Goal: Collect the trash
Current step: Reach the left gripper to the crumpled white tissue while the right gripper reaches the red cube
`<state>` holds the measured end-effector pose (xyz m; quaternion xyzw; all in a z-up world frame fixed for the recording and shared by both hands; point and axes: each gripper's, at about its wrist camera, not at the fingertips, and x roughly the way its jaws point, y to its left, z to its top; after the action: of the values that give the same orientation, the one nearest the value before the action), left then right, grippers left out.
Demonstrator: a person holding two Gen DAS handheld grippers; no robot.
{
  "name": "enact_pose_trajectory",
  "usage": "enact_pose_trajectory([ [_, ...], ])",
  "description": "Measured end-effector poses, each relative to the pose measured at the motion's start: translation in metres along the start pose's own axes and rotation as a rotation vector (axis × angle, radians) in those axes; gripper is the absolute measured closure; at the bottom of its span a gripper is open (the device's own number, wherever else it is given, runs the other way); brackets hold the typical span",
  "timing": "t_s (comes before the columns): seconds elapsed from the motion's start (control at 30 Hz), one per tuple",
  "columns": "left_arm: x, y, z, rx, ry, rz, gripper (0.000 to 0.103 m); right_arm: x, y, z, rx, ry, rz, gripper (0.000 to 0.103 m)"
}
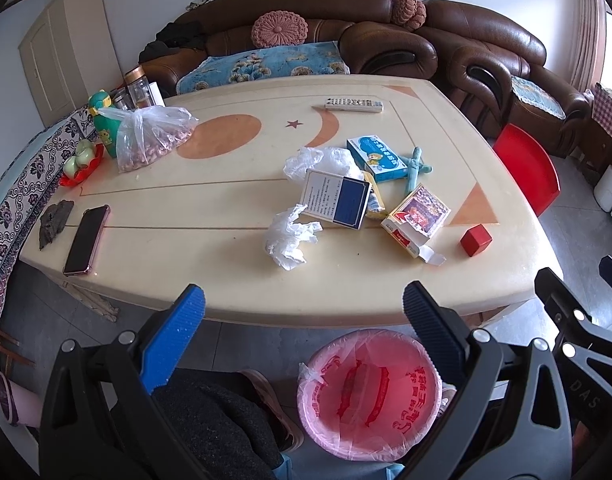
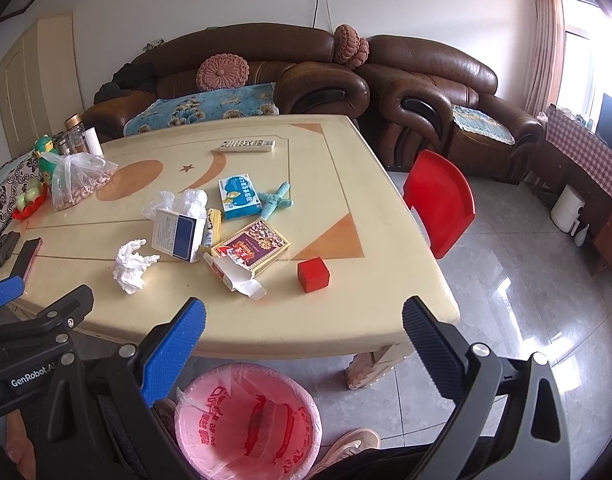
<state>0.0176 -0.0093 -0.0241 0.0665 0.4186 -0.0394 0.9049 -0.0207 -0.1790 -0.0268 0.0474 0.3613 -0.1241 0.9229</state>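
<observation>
Cream table [image 1: 225,272] with scattered litter [image 1: 290,237]

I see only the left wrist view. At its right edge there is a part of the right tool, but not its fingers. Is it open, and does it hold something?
Observer: The right tool is open and holds nothing; it points over the near edge of the table.
Operator: Is something standing near the pink bin that I must avoid?
Observer: Yes. A table leg stands just beyond the pink bin, toward its right.
Operator: Anything else there?
Observer: A pink shoe rests on the floor at the bin's right side.
</observation>
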Motion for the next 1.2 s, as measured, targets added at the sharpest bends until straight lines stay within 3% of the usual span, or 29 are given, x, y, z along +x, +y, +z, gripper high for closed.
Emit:
enact_pose_trajectory([
  [0.33, 0.021, -0.002, 0.001, 0.000, 0.034, -0.006, 0.006, 0.029, -0.002, 0.000, -0.035, 0.024, 0.059, 0.006],
  [0.5, 0.044, -0.001, 0.003, -0.008, 0.080, -0.042, 0.006, 0.055, -0.008, 0.000, -0.028, 0.045, 0.121, 0.006],
  [0.73, 0.083, 0.003, 0.007, 0.015, 0.119, -0.031, 0.006, 0.096, -0.020, 0.002, -0.051, 0.073, 0.170, 0.007],
  [0.83, 0.098, 0.014, 0.013, -0.014, 0.128, -0.049, 0.006, 0.114, -0.019, 0.005, -0.080, 0.072, 0.196, 0.012],
  [0.97, 0.117, 0.026, 0.019, -0.041, 0.130, -0.071, 0.006, 0.141, -0.012, 0.006, -0.152, 0.105, 0.216, 0.033],
  [1.07, 0.129, 0.030, 0.021, -0.033, 0.123, -0.061, 0.006, 0.158, -0.012, 0.004, -0.158, 0.124, 0.286, 0.033],
  [1.2, 0.139, 0.029, 0.023, -0.001, 0.101, -0.086, 0.006, 0.169, -0.011, 0.001, -0.161, 0.119, 0.301, 0.033],
])
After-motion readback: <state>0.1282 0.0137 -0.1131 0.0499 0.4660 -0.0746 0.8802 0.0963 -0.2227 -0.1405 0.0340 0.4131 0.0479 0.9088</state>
